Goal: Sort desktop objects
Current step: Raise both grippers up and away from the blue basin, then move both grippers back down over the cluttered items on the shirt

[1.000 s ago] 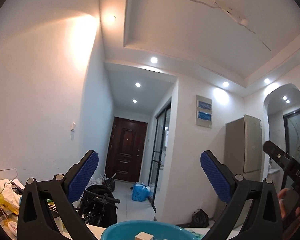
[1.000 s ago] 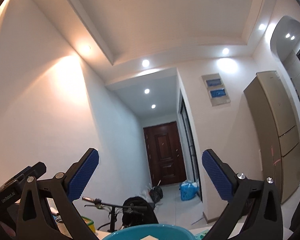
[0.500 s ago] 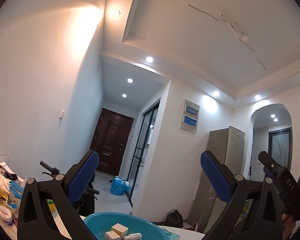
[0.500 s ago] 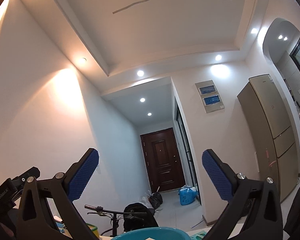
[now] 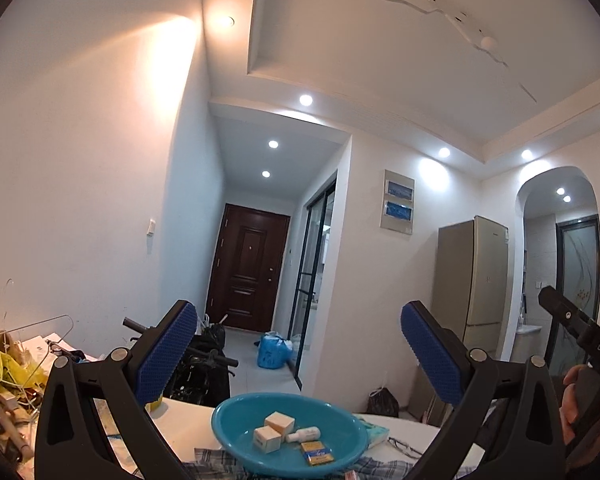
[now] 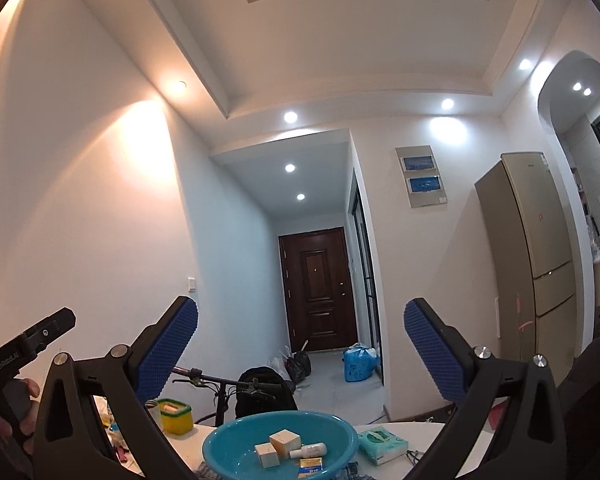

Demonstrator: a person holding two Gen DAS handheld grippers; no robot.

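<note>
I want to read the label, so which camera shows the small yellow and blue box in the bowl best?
The left wrist view: the yellow and blue box lies fully exposed in the teal bowl. In the right wrist view the box sits at the frame's bottom edge, smaller.

A dark door (image 6: 320, 290) stands at twelve o'clock, a gold fridge (image 6: 536, 256) at three, a bicycle (image 6: 220, 384) beneath.
</note>
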